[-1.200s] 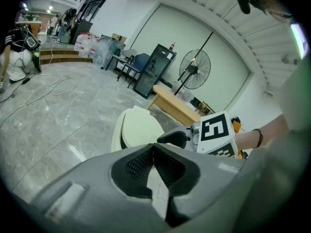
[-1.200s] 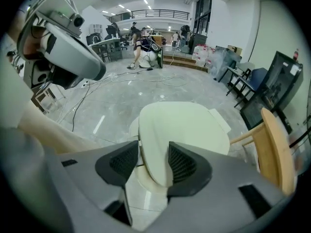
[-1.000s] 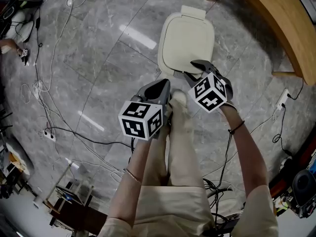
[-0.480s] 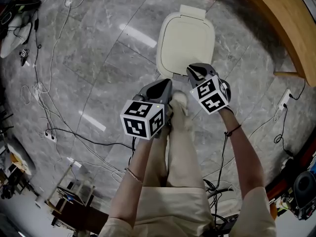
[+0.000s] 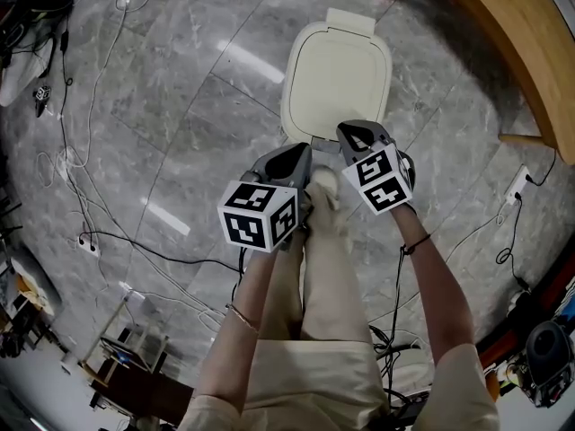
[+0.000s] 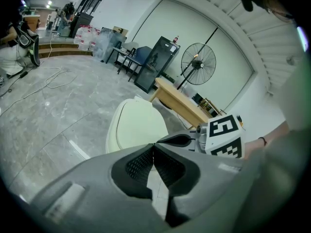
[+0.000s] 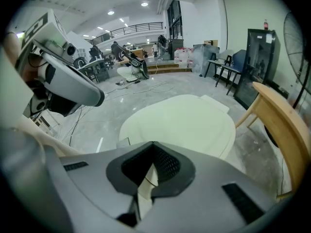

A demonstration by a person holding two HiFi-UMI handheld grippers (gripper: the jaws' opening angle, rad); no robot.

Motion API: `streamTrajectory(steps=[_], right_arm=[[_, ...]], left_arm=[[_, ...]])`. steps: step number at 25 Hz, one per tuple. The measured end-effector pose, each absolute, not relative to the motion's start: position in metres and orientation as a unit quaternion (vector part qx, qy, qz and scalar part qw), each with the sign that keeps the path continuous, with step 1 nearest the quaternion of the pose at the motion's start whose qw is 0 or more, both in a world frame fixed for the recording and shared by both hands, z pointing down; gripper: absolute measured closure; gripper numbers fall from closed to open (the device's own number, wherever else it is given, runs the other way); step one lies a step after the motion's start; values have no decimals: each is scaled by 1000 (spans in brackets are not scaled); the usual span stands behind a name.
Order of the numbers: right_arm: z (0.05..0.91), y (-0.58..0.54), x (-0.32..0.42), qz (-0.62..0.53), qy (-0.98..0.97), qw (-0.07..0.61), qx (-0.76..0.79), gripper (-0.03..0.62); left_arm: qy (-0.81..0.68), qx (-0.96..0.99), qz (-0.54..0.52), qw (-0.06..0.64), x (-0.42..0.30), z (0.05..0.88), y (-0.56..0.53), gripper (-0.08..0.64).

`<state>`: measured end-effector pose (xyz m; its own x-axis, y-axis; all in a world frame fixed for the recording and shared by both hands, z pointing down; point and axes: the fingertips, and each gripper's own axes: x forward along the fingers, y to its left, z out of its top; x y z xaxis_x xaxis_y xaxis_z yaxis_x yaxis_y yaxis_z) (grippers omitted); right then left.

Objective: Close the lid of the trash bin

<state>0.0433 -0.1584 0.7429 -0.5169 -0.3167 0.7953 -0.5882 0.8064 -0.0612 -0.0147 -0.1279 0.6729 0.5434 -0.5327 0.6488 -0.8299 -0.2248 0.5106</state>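
Observation:
The cream trash bin (image 5: 337, 74) stands on the grey marble floor with its lid lying flat and closed; it also shows in the left gripper view (image 6: 136, 125) and the right gripper view (image 7: 184, 123). My right gripper (image 5: 350, 131) hovers at the bin's near edge with its jaws shut and nothing between them (image 7: 153, 142). My left gripper (image 5: 301, 151) sits just left of it, short of the bin and over my shoe, jaws also shut and empty (image 6: 153, 144).
A wooden table (image 5: 512, 43) curves along the top right, close behind the bin. Cables (image 5: 90, 196) trail over the floor at the left and a wall socket (image 5: 517, 182) sits at the right. My legs and shoe (image 5: 325, 182) are right below the grippers.
The right gripper's jaws have gone from open to shut, and it has rolled and slid slightly left along the bin's near edge. The left gripper has barely moved.

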Motion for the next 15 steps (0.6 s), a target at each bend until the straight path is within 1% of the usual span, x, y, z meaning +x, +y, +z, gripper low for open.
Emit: streamTrajectory(steps=[15], right_arm=[[749, -159, 42, 168, -851, 420, 266, 588]], left_arm=[[-450, 759, 172, 438, -12, 682, -133, 537]])
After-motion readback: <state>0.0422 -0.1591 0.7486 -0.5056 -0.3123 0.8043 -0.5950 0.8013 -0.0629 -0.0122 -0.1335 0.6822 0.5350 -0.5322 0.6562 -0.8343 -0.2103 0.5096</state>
